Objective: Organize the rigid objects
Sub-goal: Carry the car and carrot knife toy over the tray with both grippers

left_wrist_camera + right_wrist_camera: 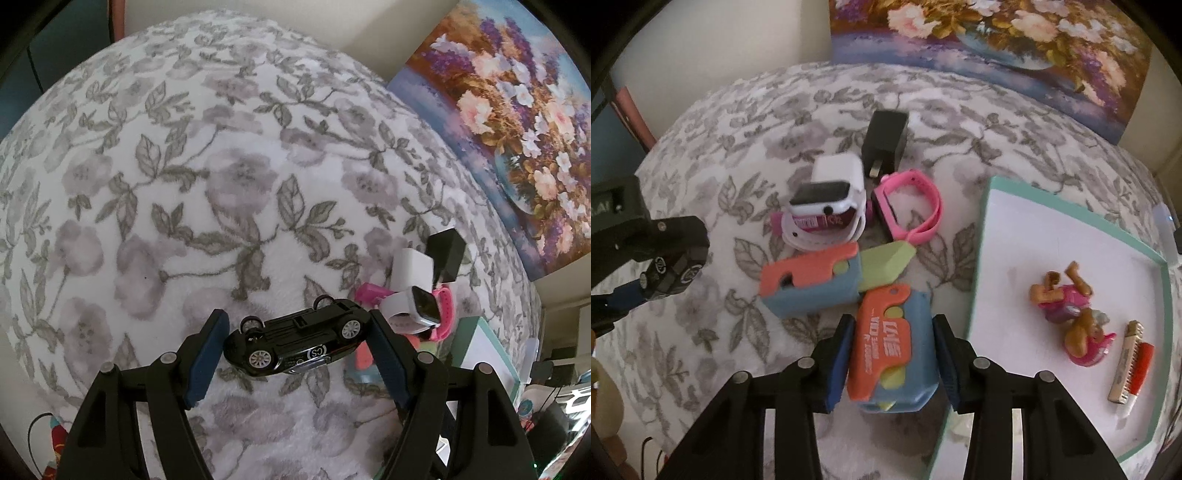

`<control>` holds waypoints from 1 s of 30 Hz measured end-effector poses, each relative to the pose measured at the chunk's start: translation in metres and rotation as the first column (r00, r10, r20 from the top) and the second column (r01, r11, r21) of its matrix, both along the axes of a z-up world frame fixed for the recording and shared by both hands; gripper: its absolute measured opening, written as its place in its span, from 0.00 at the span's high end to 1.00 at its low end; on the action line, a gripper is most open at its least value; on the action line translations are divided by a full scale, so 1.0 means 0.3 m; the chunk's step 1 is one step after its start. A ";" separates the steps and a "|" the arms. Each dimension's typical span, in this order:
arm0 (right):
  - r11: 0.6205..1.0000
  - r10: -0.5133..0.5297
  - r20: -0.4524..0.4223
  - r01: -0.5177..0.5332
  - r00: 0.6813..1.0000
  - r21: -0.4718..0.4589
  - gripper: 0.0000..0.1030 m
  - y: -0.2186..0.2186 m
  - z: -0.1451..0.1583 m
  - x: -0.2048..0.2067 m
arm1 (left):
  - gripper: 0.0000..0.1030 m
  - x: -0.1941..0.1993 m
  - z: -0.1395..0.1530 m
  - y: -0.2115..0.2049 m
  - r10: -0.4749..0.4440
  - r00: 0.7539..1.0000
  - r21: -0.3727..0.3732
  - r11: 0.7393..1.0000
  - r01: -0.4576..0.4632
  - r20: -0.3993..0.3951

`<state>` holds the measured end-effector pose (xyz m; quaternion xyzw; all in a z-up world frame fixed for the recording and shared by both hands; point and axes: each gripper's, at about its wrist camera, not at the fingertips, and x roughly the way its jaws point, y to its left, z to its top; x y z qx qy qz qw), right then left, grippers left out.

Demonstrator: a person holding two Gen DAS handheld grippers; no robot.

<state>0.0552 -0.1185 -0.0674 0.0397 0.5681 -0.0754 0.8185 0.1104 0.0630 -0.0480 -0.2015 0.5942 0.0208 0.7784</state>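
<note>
On the floral blanket (746, 122) a tray (982, 236) is seen with a toy figure (1071, 314) and a small comb (1132, 365) inside. A black toy car (295, 343) is clamped by the left tongs (299, 354); an orange-blue toy (892, 350) is clamped by the right tongs (892, 363).

Surface: white plush cover (229, 155) printed with grey flowers and leaves
Wall: plain cream (720, 48)
Against wall: unframed flower painting (517, 122), leaning

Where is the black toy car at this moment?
In the left wrist view the black toy car is upside down between the left gripper's fingers, above the floral blanket, left of the white smartwatch.
</note>
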 end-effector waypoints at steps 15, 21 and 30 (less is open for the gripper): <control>0.987 -0.122 0.140 0.105 0.983 0.123 0.57 -0.166 0.201 -0.075 | 0.26 -0.051 0.144 -0.085 -0.071 0.990 0.053 0.996 0.065 0.121; 0.968 -0.240 0.169 0.222 0.956 0.117 0.57 -0.328 0.238 -0.107 | 0.26 -0.075 0.174 -0.193 -0.156 0.978 0.066 0.987 0.149 0.136; 0.905 -0.424 0.152 0.410 0.893 0.116 0.57 -0.598 0.228 -0.209 | 0.26 -0.142 0.198 -0.458 -0.360 0.922 0.101 0.932 0.349 0.144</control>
